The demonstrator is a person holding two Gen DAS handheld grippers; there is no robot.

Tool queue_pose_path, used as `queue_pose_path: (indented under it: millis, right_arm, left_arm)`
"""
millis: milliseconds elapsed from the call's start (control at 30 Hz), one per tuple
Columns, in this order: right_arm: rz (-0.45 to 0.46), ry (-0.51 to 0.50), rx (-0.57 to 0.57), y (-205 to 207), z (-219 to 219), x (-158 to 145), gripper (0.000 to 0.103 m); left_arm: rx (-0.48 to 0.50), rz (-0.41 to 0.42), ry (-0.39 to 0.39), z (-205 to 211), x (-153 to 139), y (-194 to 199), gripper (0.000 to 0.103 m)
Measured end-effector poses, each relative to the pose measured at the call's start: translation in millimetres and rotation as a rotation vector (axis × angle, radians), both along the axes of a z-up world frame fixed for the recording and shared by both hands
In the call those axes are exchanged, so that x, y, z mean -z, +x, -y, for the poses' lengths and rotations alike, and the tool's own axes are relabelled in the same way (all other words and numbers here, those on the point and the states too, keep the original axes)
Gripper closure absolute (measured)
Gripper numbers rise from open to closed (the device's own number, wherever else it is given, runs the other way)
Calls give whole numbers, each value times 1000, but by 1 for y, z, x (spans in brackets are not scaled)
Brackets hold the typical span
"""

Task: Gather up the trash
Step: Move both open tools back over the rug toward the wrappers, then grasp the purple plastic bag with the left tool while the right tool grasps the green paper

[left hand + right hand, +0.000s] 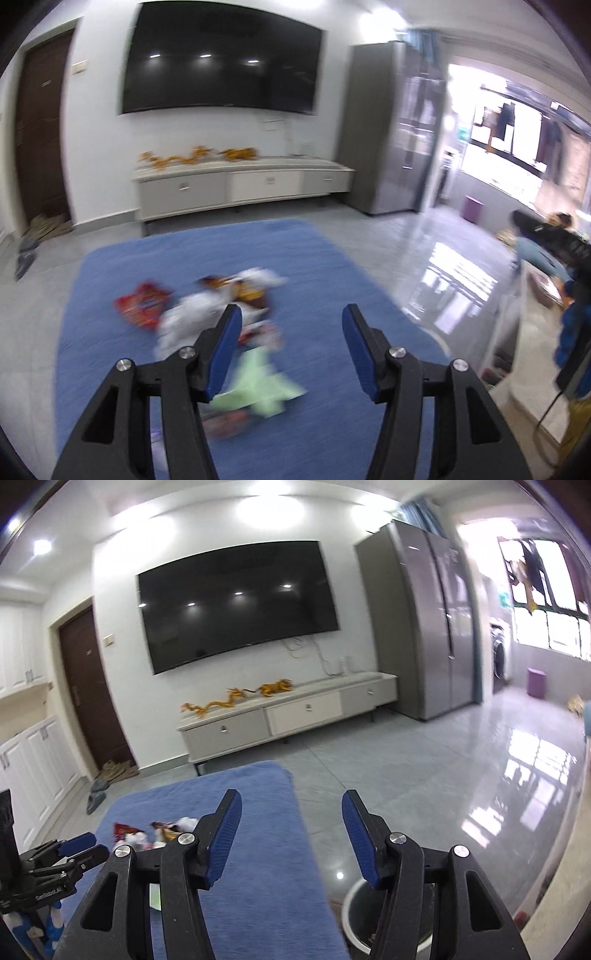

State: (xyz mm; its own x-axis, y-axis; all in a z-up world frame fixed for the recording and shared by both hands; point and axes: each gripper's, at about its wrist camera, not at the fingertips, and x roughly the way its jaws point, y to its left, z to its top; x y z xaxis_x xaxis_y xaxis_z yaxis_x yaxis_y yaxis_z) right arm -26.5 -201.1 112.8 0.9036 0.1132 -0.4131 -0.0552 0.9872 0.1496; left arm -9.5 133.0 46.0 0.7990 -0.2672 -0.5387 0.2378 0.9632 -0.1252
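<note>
Trash lies in a blurred heap on a blue rug: a red wrapper, white crumpled paper, a yellow-brown wrapper and a pale green sheet. My left gripper hangs above the heap's right side, open with nothing between its blue pads. My right gripper is also open and holds nothing. It is over the rug's right edge. Below its right finger stands a round grey bin. The right wrist view shows the trash further left and the left gripper at the left edge.
A low white TV cabinet with golden dragon figures stands against the far wall under a big screen. A grey fridge is to its right. Glossy floor tiles stretch rightward. A pale counter with dark items borders the right.
</note>
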Motion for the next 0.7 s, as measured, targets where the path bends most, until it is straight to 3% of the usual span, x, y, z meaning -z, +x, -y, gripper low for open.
queue_pose_path:
  millis: [133,267,500,700]
  right_arm:
    - [-13,-11,-84,11,-32,1,47]
    - [-70,-9,-170,25,-64,21,47]
    - [-231,-18,-337,57,-135,72,47]
    - [-336,-53,-459,63,-180,115,47]
  left_arm:
    - [-135,-48,10,-65,28,-9,48]
    - [-221,-123,-11,-108,61,-17,48]
    - [-223,-240,-74,-110,107,-17,48]
    - [-186,-278,-82,-109,125,-17,48]
